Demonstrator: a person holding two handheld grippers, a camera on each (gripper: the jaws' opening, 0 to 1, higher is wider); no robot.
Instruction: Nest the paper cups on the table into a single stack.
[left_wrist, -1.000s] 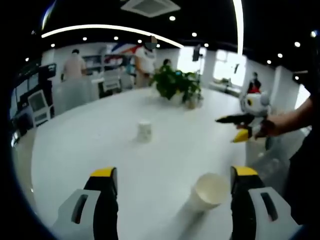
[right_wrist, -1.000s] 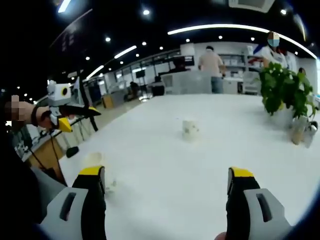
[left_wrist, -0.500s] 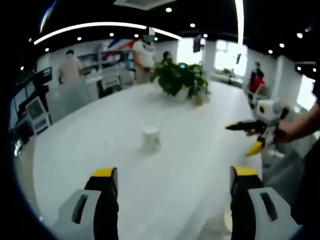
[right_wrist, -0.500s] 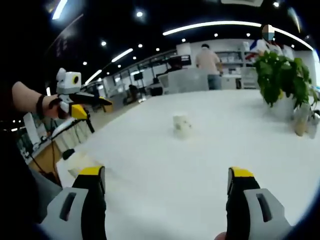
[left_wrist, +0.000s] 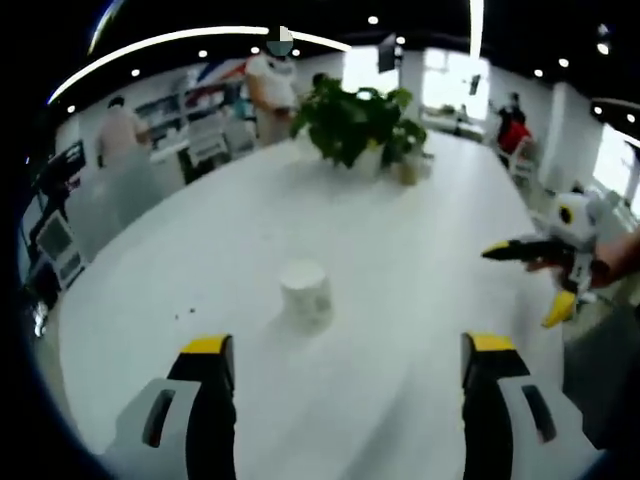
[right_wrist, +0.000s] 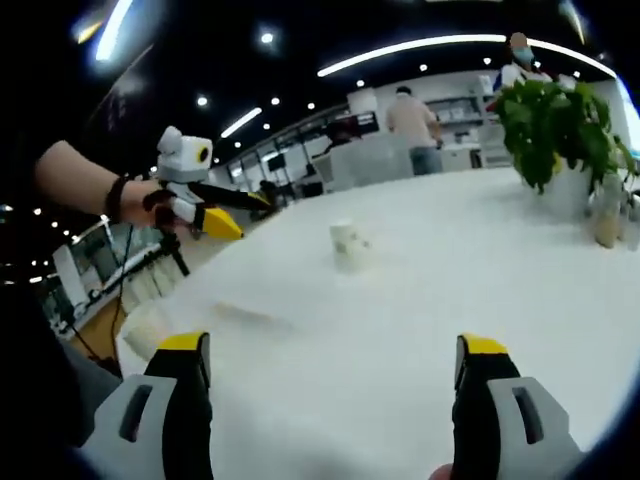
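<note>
While both tools hover above the white table (left_wrist: 420, 300), left gripper (left_wrist: 340, 400) jaws spread apart, nothing between | right gripper (right_wrist: 335, 400) jaws apart, nothing between | upside-down paper cup (left_wrist: 305, 292) on table ahead of left jaws | second cup (right_wrist: 148, 325) at table edge | potted plant (left_wrist: 355, 120) beyond.

Large white table (left_wrist: 400, 300) spreads ahead of my tools. White paper cup (left_wrist: 306, 292) stands on it, rim down, near centre of left gripper view. Potted green plant (left_wrist: 352, 122) on far side, toward 12 o'clock. Second paper cup (right_wrist: 148, 327) sits at near edge, 9 o'clock in right gripper view.
</note>
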